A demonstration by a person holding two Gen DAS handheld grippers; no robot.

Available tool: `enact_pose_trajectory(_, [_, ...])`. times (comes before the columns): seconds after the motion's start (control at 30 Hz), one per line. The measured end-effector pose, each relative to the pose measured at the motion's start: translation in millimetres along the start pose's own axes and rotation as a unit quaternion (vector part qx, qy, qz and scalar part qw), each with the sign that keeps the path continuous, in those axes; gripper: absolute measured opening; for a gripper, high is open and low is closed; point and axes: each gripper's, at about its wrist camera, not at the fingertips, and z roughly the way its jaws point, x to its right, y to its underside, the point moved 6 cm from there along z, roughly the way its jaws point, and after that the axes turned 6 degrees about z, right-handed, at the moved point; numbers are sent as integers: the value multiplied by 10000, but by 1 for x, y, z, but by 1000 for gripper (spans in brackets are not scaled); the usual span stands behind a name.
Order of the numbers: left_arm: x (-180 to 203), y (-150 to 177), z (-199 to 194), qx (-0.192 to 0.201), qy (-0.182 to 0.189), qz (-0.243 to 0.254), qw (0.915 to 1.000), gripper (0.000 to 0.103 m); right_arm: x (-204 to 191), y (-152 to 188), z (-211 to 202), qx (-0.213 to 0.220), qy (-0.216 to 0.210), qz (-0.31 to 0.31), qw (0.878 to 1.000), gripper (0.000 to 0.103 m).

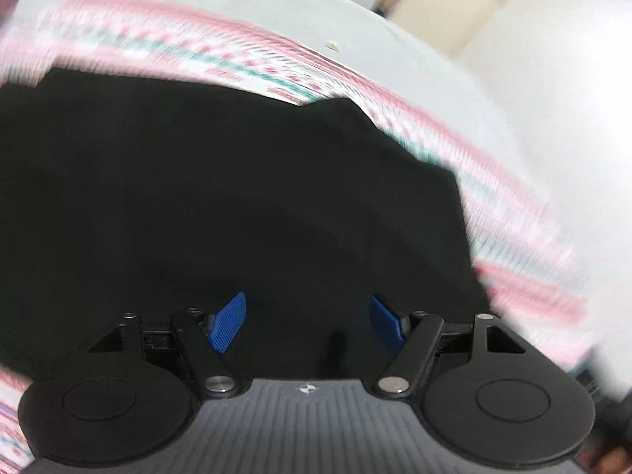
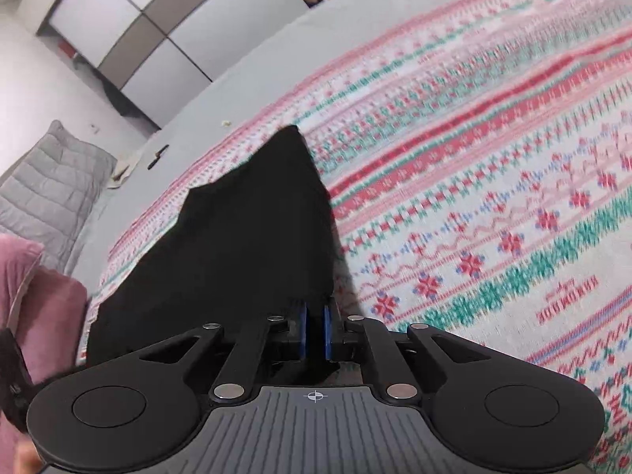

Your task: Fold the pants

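The black pants [image 1: 221, 197] lie on a patterned pink, white and green blanket [image 1: 513, 205]. In the left wrist view they fill the middle of the frame. My left gripper [image 1: 308, 324] is open just above the black cloth, its blue pads [image 1: 229, 328] spread wide with nothing between them. In the right wrist view the pants [image 2: 237, 245] rise as a dark peaked sheet from my right gripper [image 2: 315, 331]. That gripper is shut on an edge of the pants, with the cloth pinched between its blue pads [image 2: 328, 331].
The blanket [image 2: 493, 197] covers a bed with a pale grey sheet [image 2: 237, 91]. A grey quilted pillow [image 2: 47, 189] and a pink cushion [image 2: 35, 300] lie at the left. A wardrobe with white panels [image 2: 158, 27] stands behind. Small bits lie on the sheet [image 1: 331, 44].
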Motion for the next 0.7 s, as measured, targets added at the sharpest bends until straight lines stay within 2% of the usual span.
enact_pose_trajectory(0.03, [-10,-5,-6,46,11,-253,9997,91,-2,-1,-1,58,6,-79,10000,8])
enact_pose_trajectory(0.07, [-17,-9,-12,132,-143,-229,9995,91,-3,-1,-1,112,23,-128,9999,7])
enact_pose_trajectory(0.13, [-26,-16,-17,258,-776,244,9964,91,-5,-1,-1,190,77,-140,9997,7])
enact_pose_trajectory(0.17, [-33,-16,-12,151,-894,273,9955,91,-6,-1,-1,240,115,-144,9995,7])
enact_pose_trajectory(0.2, [-40,-14,-6,67,-728,115,9973,91,-10,0,-2,289,160,-161,9993,7])
enact_pose_trajectory(0.27, [-49,-16,-6,164,-497,-76,9986,90,-22,1,-3,375,250,-277,9986,7])
enact_pose_trajectory(0.37, [-62,-20,-17,23,-252,-432,9987,85,-52,-4,-14,661,210,-360,9969,7])
enact_pose_trajectory(0.47, [-91,-31,-44,261,126,-1036,9942,85,-97,-7,-26,1019,212,-783,9915,7])
enact_pose_trajectory(0.57, [-136,-49,-90,837,464,-1577,9828,85,-170,6,-26,1362,181,-1819,9737,7])
enact_pose_trajectory(0.63, [-172,-53,-125,1284,385,-1932,9720,84,-225,29,-17,1522,35,-2597,9536,7])
enact_pose_trajectory(0.7, [-211,-53,-156,1667,104,-2237,9603,83,-282,67,5,1517,-241,-3272,9324,7])
